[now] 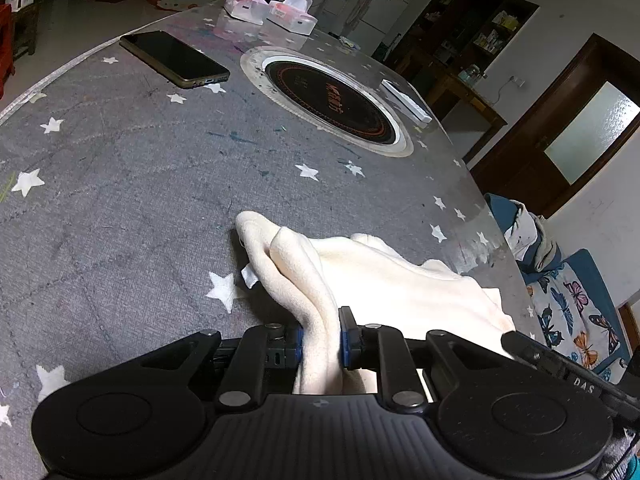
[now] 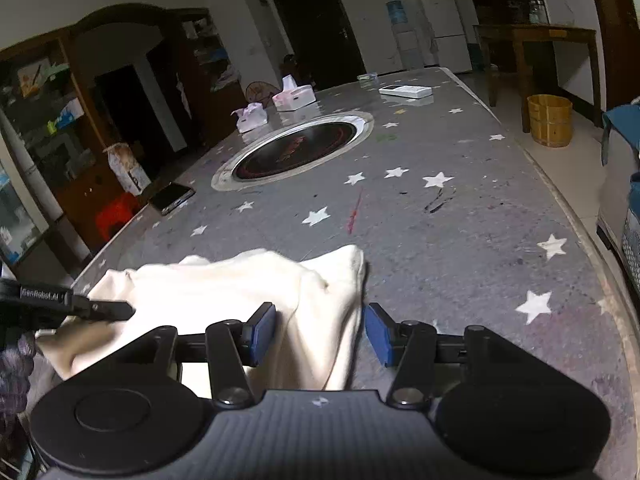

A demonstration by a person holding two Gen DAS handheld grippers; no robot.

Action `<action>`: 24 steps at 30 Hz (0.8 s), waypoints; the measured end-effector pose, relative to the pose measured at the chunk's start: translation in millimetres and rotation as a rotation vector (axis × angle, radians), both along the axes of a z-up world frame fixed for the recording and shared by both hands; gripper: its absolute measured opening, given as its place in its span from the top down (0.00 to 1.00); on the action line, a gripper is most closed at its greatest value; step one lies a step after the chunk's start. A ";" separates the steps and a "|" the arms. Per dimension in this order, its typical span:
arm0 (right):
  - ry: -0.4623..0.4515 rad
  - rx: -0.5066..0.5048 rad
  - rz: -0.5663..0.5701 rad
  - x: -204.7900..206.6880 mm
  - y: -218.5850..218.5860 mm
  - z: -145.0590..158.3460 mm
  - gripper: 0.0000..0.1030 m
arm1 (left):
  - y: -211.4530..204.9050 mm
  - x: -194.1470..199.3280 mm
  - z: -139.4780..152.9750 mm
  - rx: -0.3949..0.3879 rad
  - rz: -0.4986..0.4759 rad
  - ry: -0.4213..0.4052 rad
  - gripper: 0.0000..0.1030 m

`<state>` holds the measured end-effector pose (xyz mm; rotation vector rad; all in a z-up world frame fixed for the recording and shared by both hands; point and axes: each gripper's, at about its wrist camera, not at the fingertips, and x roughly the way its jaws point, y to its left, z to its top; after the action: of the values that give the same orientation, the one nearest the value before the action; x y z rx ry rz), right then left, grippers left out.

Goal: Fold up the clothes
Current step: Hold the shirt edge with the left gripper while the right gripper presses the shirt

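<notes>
1. Risk: the cream cloth (image 1: 360,272) may slip or bunch up. Only the left gripper (image 1: 320,340) has it, so a pull on one side could drag it crooked across the table (image 1: 120,184).
2. Risk: a big swing could bump the phone (image 1: 174,58), upper left of the left view.
3. Left fingers (image 1: 347,344): nearly shut, pinching a thick fold of cloth at the bottom middle.
4. Right gripper (image 2: 320,334): fingers (image 2: 378,334) wide apart, let go. Cloth lies btw them, brushing the left pad; not squeezed.
5. Cloth: rumpled on the table's near edge, low in both views.
</notes>
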<state>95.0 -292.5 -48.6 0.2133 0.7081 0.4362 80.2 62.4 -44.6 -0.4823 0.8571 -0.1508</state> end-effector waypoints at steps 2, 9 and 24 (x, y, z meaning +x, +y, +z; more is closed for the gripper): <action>0.002 0.011 -0.010 4.0 -3.6 -2.0 0.52 | -0.3 0.1 0.1 0.003 0.000 0.000 0.82; 0.014 0.043 0.032 10.5 -1.0 -6.8 0.57 | -1.5 0.8 0.1 0.010 0.000 0.000 0.82; 0.054 0.131 0.055 10.0 -8.9 -12.0 0.70 | -4.2 1.1 1.6 0.033 -0.005 -0.002 0.82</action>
<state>105.0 -301.4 -60.6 0.3307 0.7407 0.5319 81.3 58.2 -43.0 -0.4494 0.8580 -0.1420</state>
